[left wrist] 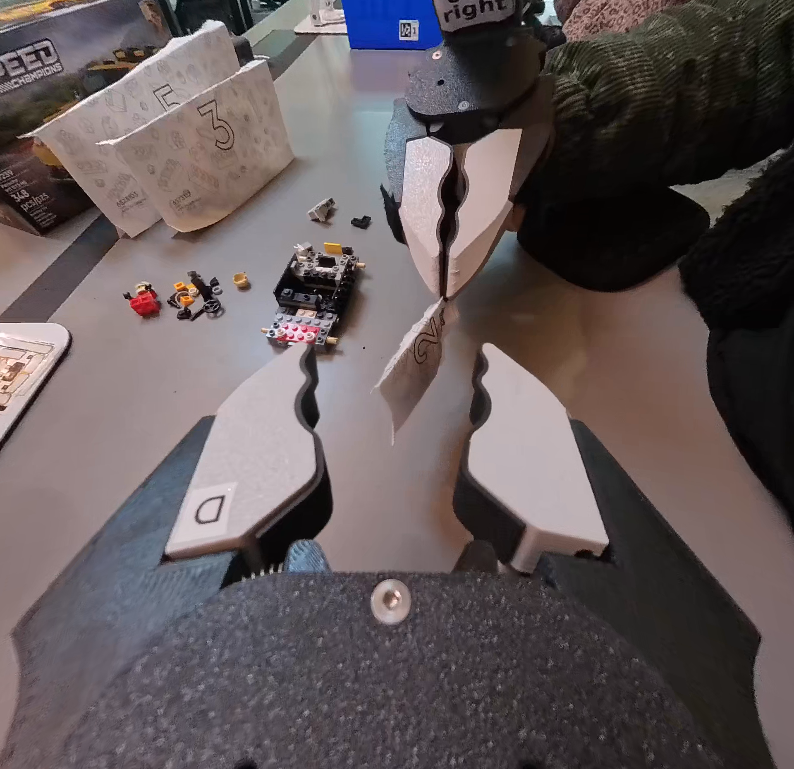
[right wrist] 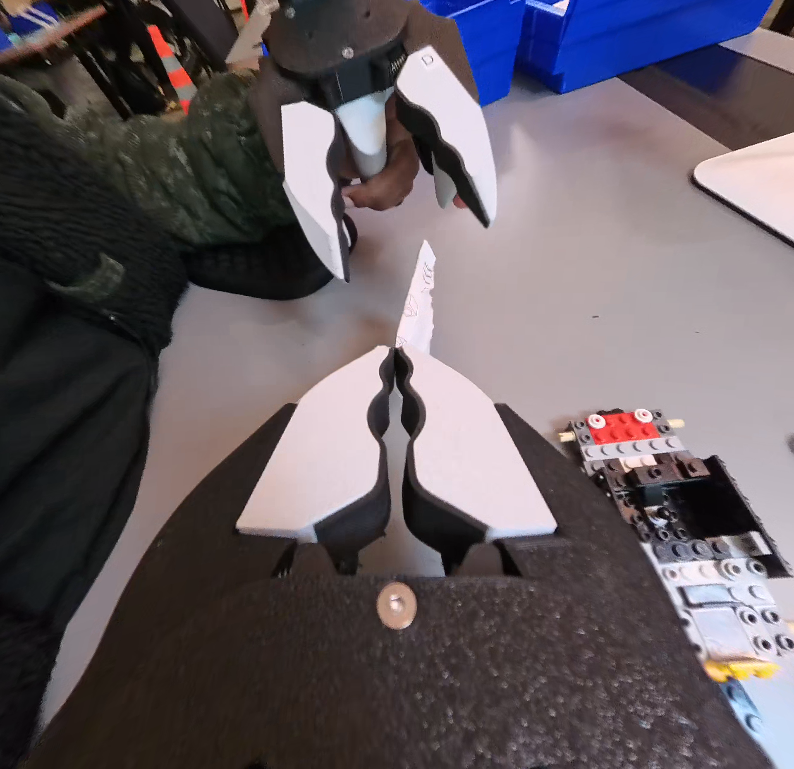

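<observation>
My right hand-held gripper (left wrist: pixel 444 297) pinches a white paper bag (left wrist: pixel 414 361); my left hand-held gripper (left wrist: pixel 395 353) gapes wide around it, beside the brick car (left wrist: pixel 316 293).

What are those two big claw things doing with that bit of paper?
A person holds a claw-like gripper in each hand over a grey table. The right gripper is shut, pinching a white printed paper bag by one corner so it hangs in the air. The left gripper is open, with the bag between its fingers but not squeezed. A half-built toy brick car and loose little pieces sit on the table nearby.
</observation>
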`<state>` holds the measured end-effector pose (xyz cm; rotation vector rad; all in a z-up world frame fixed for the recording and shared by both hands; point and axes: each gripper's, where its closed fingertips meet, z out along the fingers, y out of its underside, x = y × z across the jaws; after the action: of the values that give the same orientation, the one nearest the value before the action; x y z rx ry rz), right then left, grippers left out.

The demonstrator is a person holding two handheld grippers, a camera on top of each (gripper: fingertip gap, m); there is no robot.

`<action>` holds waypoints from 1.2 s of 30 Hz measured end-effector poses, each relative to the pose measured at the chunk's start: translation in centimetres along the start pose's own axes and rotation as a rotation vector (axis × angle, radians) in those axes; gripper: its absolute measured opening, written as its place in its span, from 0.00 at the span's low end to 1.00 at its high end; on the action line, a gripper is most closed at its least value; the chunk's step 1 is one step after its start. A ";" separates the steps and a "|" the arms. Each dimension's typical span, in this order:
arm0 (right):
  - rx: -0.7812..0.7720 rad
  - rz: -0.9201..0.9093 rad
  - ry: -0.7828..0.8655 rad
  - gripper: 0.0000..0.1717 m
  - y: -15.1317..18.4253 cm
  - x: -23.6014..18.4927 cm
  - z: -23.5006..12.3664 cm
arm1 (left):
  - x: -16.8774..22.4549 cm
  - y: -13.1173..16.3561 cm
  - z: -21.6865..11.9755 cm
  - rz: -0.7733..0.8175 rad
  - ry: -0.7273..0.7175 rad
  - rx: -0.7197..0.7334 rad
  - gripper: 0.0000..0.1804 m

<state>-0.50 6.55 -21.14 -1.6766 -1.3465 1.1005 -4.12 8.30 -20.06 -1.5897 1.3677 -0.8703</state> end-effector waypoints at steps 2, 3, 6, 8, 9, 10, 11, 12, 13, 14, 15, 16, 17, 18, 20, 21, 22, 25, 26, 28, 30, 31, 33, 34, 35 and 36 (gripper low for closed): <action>0.035 0.029 -0.039 0.00 -0.3 -0.4 -0.2 | 0.2 0.0 0.2 -0.028 0.028 0.006 0.35; 0.057 0.049 -0.066 0.00 -0.6 -0.7 -0.4 | 0.4 0.2 0.3 -0.050 0.051 0.005 0.34; 0.122 0.110 -0.142 0.00 -1.3 -1.1 -1.1 | 1.7 0.8 0.7 -0.127 0.175 0.005 0.19; 0.147 0.141 -0.176 0.00 -1.6 -1.2 -1.4 | 2.5 1.0 0.9 -0.168 0.240 -0.016 0.06; 0.158 0.153 -0.186 0.00 -1.8 -1.2 -1.5 | 2.8 0.9 0.9 -0.179 0.260 -0.021 0.06; 0.166 0.159 -0.184 0.00 -1.8 -1.0 -1.6 | 2.7 0.8 1.0 -0.192 0.259 -0.022 0.06; 0.172 0.160 -0.166 0.00 -1.8 -0.7 -1.7 | 2.5 0.7 1.0 -0.213 0.254 -0.020 0.06; 0.181 0.158 -0.143 0.00 -1.8 -0.2 -1.7 | 2.2 0.6 0.9 -0.242 0.249 -0.009 0.06; 0.198 0.159 -0.120 0.02 -1.9 0.2 -1.8 | 1.8 0.4 0.8 -0.270 0.245 0.007 0.06; 0.220 0.163 -0.092 0.06 -2.1 0.8 -2.0 | 1.2 0.5 0.8 -0.301 0.225 0.013 0.05; 0.237 0.162 -0.058 0.09 -2.3 1.4 -2.2 | 0.3 0.8 0.7 -0.336 0.195 0.016 0.05; 0.250 0.151 -0.014 0.12 -2.4 2.1 -2.5 | -0.6 1.0 0.7 -0.373 0.170 0.029 0.06; 0.258 0.129 0.035 0.13 -2.6 2.8 -2.8 | -1.6 1.2 0.6 -0.428 0.151 0.044 0.06; 0.265 0.104 0.081 0.14 -2.7 3.3 -3.1 | -2.7 1.4 0.5 -0.491 0.131 0.055 0.06; 0.282 0.061 0.155 0.17 -3.1 4.0 -3.6 | -5.5 2.4 0.4 -0.610 0.061 0.062 0.05; 0.291 0.045 0.194 0.17 -3.2 4.4 -3.8 | -7.0 3.1 0.3 -0.671 0.020 0.058 0.06; 0.301 0.031 0.236 0.17 -3.4 4.8 -3.9 | -8.5 3.7 0.3 -0.731 -0.014 0.059 0.06; 0.346 0.025 0.350 0.16 -3.8 6.0 -4.4 | -12.9 5.4 -0.2 -0.869 -0.109 0.054 0.06; 0.348 0.030 0.372 0.16 -3.8 6.2 -4.4 | -14.0 6.0 -0.3 -0.894 -0.131 0.037 0.06; 0.339 0.037 0.415 0.16 -3.7 6.5 -4.3 | -15.2 6.9 -0.3 -0.933 -0.123 -0.017 0.06; 0.330 0.044 0.448 0.15 -3.7 6.7 -4.2 | -16.3 7.5 -0.3 -0.959 -0.121 -0.049 0.06; 0.324 0.054 0.458 0.15 -3.7 6.7 -4.2 | -16.6 8.0 -0.4 -0.959 -0.114 -0.082 0.06; 0.335 0.089 0.450 0.15 -4.1 6.4 -4.1 | -17.6 8.7 -0.6 -0.953 -0.144 -0.124 0.06; 0.351 0.112 0.441 0.14 -4.5 6.2 -4.1 | -18.1 8.9 -0.7 -0.955 -0.151 -0.122 0.06; 0.365 0.124 0.434 0.14 -4.8 5.9 -4.0 | -18.6 8.9 -0.8 -0.961 -0.154 -0.116 0.06; 0.371 0.129 0.438 0.14 -5.1 5.7 -4.0 | -19.1 9.1 -1.0 -0.964 -0.171 -0.112 0.07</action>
<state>1.80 13.12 -16.05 -1.6161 -0.7189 0.9144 -11.76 26.54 -27.64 -2.3851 0.4739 -1.1599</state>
